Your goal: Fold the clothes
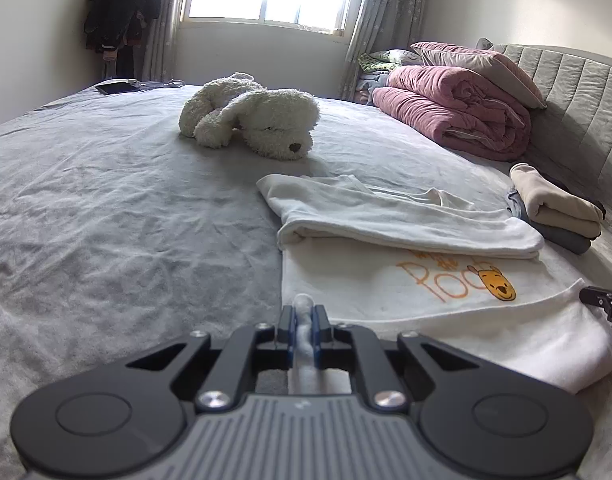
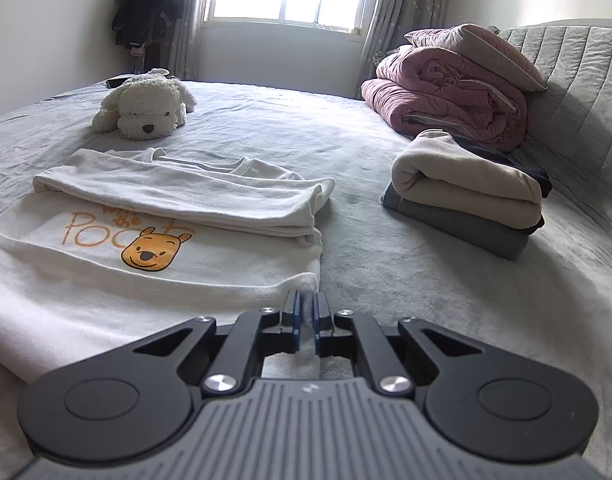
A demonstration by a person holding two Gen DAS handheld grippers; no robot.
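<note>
A white shirt with an orange bear print (image 1: 406, 280) lies on the grey bed, its sleeves folded across the chest. It also shows in the right wrist view (image 2: 106, 272). My left gripper (image 1: 304, 308) is shut on the shirt's near left hem corner, with white cloth pinched between the blue pads. My right gripper (image 2: 305, 300) is shut on the near right hem corner. The right gripper's tip shows at the right edge of the left wrist view (image 1: 604, 300).
A white plush dog (image 1: 250, 116) lies beyond the shirt. A stack of folded clothes (image 2: 466, 196) sits to the right. A rolled pink quilt (image 2: 450, 88) and pillow rest against the grey headboard (image 2: 578, 80). A tablet (image 1: 116, 87) lies at the far edge.
</note>
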